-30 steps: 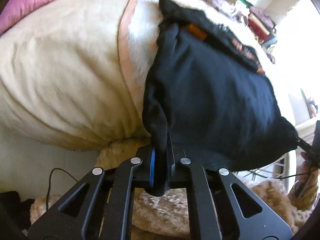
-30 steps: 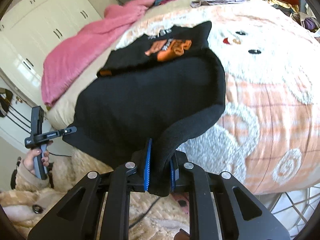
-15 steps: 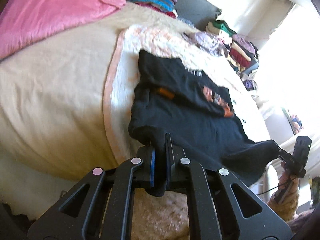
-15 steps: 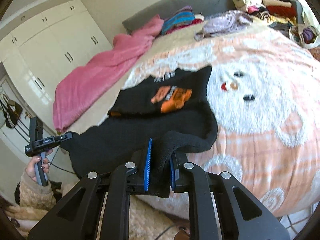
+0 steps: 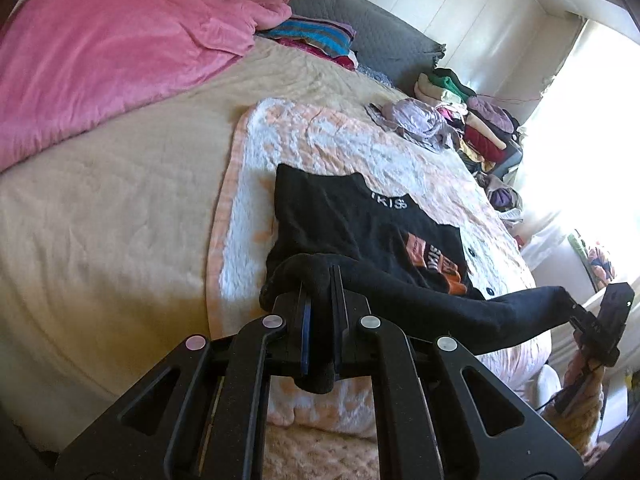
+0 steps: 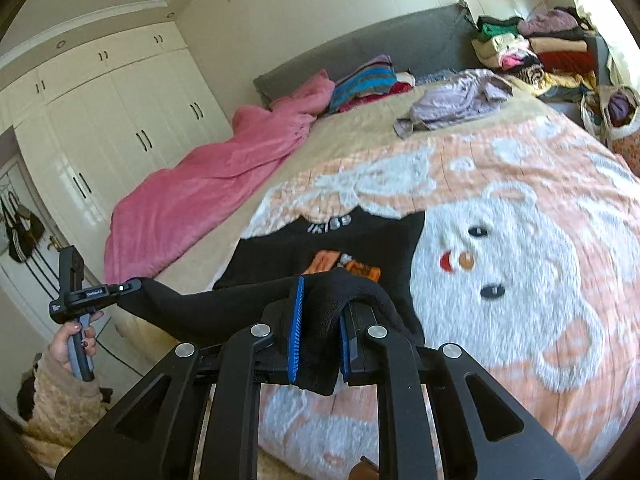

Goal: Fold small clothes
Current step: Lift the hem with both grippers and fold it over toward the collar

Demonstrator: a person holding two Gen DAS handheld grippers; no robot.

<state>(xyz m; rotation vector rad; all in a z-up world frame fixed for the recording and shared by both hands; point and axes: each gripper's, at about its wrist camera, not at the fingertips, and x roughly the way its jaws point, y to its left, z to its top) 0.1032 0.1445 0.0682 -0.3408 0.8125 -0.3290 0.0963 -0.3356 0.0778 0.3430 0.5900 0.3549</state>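
- The left gripper (image 5: 319,334), at the bottom centre of the left wrist view, has its jaws pressed together on a bunched corner of the black T-shirt (image 5: 352,216).
- The right gripper (image 6: 320,340), at the bottom centre of the right wrist view, likewise pinches a thick fold of the same shirt between its blue pads (image 6: 295,332).
- Between the two grippers the lifted hem runs as a dark band across the lower middle of each frame; the far part of the shirt lies flat on the bed, its orange print and white lettering facing up.
- Under the shirt is a peach and white blanket (image 6: 520,240) with a bear face, filling the right half of the right wrist view.
- The blanket covers part of a beige bedspread (image 5: 100,200).
- A pink blanket (image 5: 100,52) is heaped at the upper left of the left wrist view.
- Piled clothes (image 6: 532,48) sit at the upper right, white wardrobe doors (image 6: 120,120) at the left.
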